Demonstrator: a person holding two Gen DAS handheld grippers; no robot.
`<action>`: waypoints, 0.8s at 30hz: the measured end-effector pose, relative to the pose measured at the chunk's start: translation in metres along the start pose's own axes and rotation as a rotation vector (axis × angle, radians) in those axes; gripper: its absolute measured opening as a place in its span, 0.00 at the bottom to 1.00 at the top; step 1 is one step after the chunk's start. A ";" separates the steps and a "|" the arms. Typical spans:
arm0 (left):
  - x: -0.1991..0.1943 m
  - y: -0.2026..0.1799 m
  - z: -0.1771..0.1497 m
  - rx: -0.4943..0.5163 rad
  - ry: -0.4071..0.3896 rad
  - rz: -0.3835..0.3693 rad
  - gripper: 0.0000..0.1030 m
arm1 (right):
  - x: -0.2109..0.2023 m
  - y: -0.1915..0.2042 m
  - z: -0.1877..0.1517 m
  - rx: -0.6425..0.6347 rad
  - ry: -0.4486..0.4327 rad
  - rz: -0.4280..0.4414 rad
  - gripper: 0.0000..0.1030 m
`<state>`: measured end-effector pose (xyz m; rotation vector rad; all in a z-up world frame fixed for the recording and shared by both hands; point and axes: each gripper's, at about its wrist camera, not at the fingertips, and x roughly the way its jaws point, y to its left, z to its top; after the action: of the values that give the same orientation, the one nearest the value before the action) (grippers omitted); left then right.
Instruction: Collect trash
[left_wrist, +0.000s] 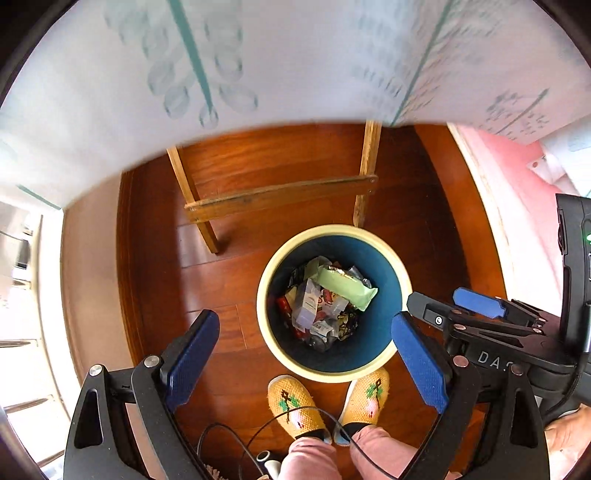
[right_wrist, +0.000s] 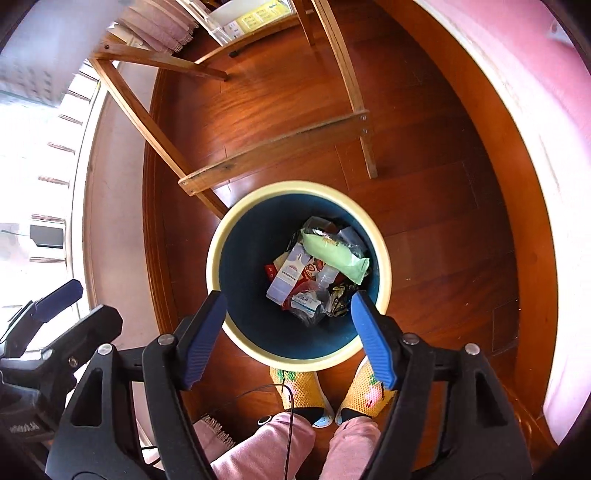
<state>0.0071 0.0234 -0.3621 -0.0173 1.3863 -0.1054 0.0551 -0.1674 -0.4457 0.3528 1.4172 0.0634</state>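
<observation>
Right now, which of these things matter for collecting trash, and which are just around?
For the job: bin; wrappers inside it; green packet on top; left gripper and right gripper, both open and empty.

Just around: wooden table legs; slippers; cable.

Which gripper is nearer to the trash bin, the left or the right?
Right, though only slightly. The right gripper hangs open directly over the trash bin, its fingers framing the bin's near rim. The left gripper is also open above the bin, but offset toward the left.
</observation>
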 end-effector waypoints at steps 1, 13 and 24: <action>-0.009 -0.001 0.001 -0.001 -0.004 0.002 0.93 | -0.008 0.004 0.000 -0.003 -0.006 -0.001 0.69; -0.157 -0.009 0.024 -0.012 -0.124 0.036 0.93 | -0.143 0.051 0.001 -0.052 -0.070 0.028 0.72; -0.308 -0.007 0.041 -0.062 -0.292 0.053 0.93 | -0.291 0.100 0.008 -0.113 -0.197 0.083 0.73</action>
<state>-0.0081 0.0403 -0.0516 -0.0455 1.0967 -0.0143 0.0330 -0.1481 -0.1392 0.3150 1.1982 0.1709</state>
